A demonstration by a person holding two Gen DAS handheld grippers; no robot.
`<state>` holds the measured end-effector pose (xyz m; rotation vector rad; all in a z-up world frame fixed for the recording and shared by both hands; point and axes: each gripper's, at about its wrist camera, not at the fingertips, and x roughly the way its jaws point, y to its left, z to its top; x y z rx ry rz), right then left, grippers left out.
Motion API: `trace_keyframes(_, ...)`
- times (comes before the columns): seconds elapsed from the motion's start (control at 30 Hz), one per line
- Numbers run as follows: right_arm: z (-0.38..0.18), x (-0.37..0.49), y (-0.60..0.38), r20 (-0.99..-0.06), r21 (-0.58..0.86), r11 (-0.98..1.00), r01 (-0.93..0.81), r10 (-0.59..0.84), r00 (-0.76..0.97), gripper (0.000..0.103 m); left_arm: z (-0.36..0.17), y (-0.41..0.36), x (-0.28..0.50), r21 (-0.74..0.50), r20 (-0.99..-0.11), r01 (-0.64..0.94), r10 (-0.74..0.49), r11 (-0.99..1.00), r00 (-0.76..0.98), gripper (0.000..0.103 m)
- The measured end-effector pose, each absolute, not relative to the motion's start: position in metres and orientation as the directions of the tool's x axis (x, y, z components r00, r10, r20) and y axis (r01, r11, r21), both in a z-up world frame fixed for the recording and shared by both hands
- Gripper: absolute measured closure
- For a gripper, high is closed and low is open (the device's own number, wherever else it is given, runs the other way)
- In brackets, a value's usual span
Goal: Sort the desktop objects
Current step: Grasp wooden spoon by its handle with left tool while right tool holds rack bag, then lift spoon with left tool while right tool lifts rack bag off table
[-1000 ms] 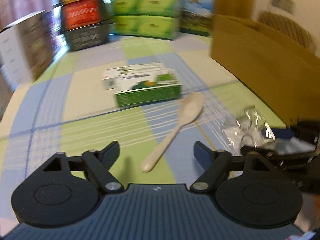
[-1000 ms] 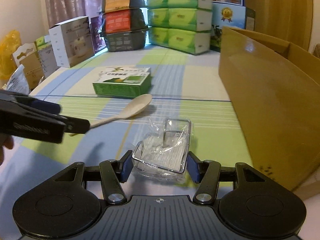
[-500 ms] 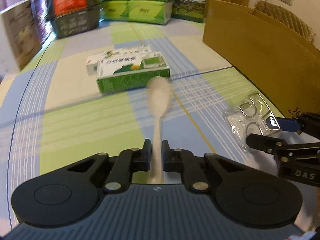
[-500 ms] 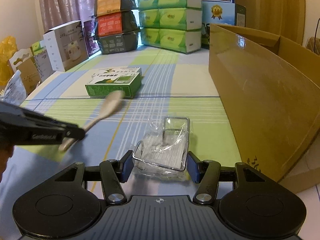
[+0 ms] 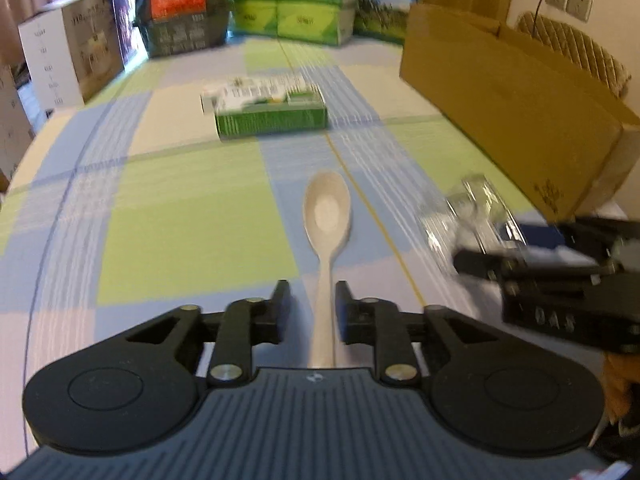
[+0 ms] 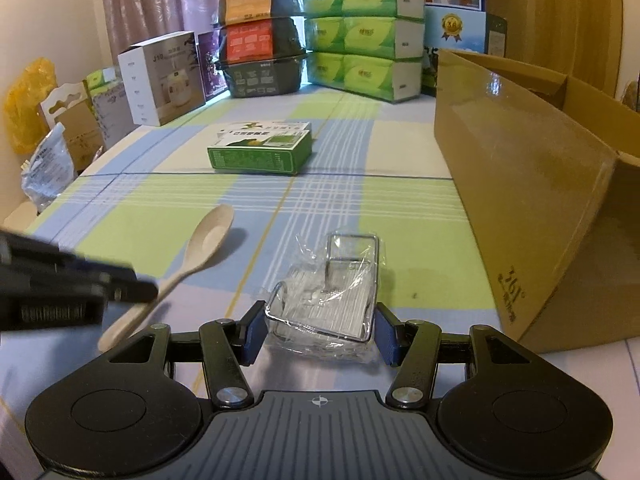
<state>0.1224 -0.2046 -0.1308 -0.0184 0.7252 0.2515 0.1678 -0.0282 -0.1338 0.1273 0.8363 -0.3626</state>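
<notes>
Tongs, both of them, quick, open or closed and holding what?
Left tongs: open, fingers either side of the spoon handle, gaps visible.
Right tongs: closed on the plastic-wrapped wire rack.

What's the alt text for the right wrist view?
The right gripper brackets a plastic-wrapped wire rack on a checked tablecloth, blue pads at its sides. To the left, the left gripper holds a beige spoon; a green box lies beyond, a cardboard box at right.
</notes>
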Motion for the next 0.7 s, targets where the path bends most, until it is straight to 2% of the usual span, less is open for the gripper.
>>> trace_keyframes(0.07,-0.131,0.125,-0.206,-0.657,0.070,0.972,-0.226,0.215,0.722,0.051,-0.132,-0.030,0.176,-0.038,-0.726,0.372,-0.281,0.928,0.627,0.072)
trace_keyframes(0.1,-0.131,0.126,-0.207,-0.657,0.070,0.972,-0.223,0.213,0.723,0.051,-0.132,-0.032,0.181,-0.044,-0.717,0.377,-0.292,0.925,0.633,0.060)
trace_keyframes(0.13,-0.131,0.127,-0.207,-0.656,0.067,0.973,-0.222,0.210,0.725,0.051,-0.134,-0.034,0.185,-0.048,-0.705,0.378,-0.300,0.924,0.642,0.057)
trace_keyframes(0.7,-0.133,0.131,-0.213,-0.635,0.057,0.975,-0.216,0.202,0.746,0.049,-0.157,-0.055,0.215,-0.004,-0.710,0.400,-0.284,0.917,0.644,0.062)
